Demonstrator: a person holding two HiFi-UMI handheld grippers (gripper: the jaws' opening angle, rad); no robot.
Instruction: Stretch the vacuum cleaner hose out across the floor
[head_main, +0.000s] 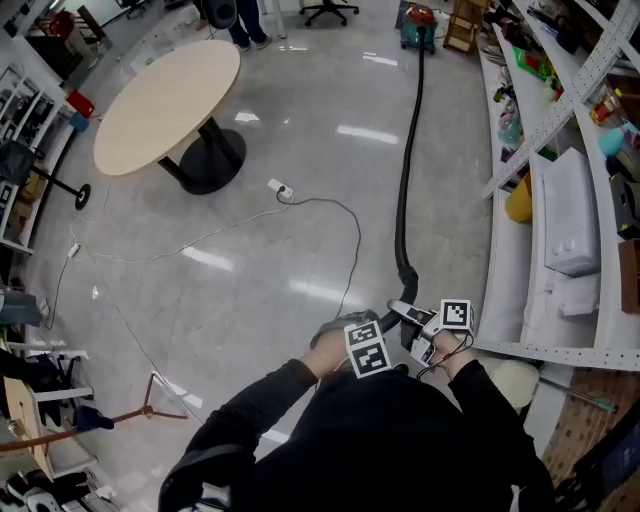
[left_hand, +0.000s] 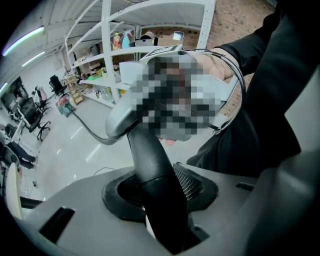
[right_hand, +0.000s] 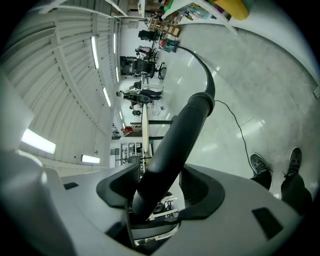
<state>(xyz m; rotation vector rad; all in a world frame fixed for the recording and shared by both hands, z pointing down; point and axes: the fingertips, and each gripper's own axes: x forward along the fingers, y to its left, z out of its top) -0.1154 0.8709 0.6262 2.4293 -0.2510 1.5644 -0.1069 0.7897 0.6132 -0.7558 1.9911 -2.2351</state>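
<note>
The black vacuum hose (head_main: 405, 170) runs along the floor from the red and green vacuum cleaner (head_main: 419, 27) at the far end to my hands at the bottom of the head view. My left gripper (head_main: 392, 355) is shut on the black rigid tube (left_hand: 152, 170) below the grey handle (left_hand: 122, 117). It points steeply down. My right gripper (head_main: 425, 335) is shut on the hose's thick black cuff (right_hand: 180, 140), a little farther along toward the cleaner. In the right gripper view the hose (right_hand: 202, 67) curves away over the floor. Both grippers stand close together, in front of my body.
A round wooden table (head_main: 170, 100) on a black foot stands at the upper left. A thin cable (head_main: 345, 225) with a white socket strip (head_main: 282, 190) lies on the grey floor. White metal shelving (head_main: 560, 230) lines the right side. My feet (right_hand: 260, 162) show in the right gripper view.
</note>
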